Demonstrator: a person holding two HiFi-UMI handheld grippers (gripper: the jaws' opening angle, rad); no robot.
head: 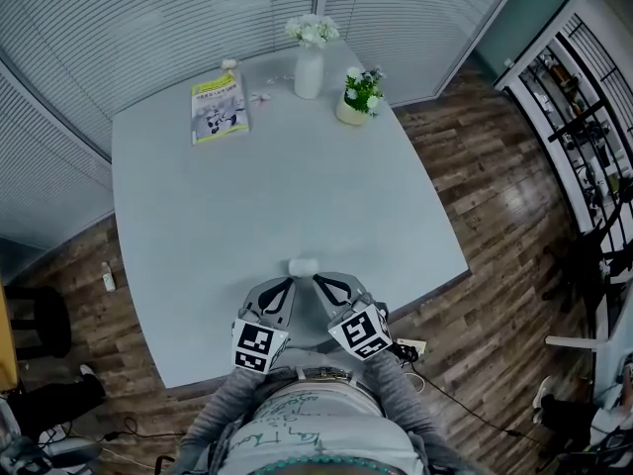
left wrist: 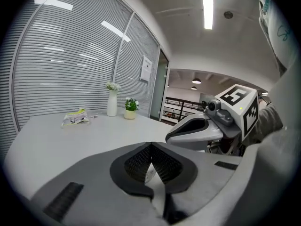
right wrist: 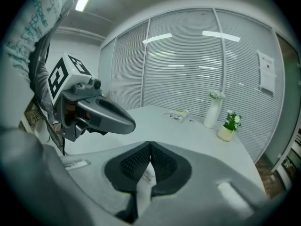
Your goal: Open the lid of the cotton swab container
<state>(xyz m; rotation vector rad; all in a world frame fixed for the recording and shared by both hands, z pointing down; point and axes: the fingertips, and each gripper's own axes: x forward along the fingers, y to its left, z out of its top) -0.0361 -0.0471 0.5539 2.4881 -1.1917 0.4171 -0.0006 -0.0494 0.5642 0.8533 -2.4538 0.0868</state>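
approach step: left claw (left wrist: 150, 145) and right claw (right wrist: 150, 144), both clenched on nothing, hover just short of the white cotton swab container (head: 302, 263) on the near desk (head: 198, 216); next, i judge, both must open, one to steady it, one to pry it open.

The bench (head: 198, 216) is pale blue-grey, the floor (head: 475, 196) is brown wood planks, and the blinds (head: 119, 28) are grey with fine horizontal slats. The left hand-held gripper (head: 289, 285) and right hand-held gripper (head: 322, 283) are grey with black ribbed pads (left wrist: 141, 161), each bearing a cube (head: 259, 345) with black-and-white square markers. The cotton swab container (head: 303, 264), vase (head: 309, 72) and flowers (head: 312, 30) are white, the pot (head: 348, 113) is cream under green leaves (head: 364, 89), and the booklet (head: 219, 108) is yellow-green and white.
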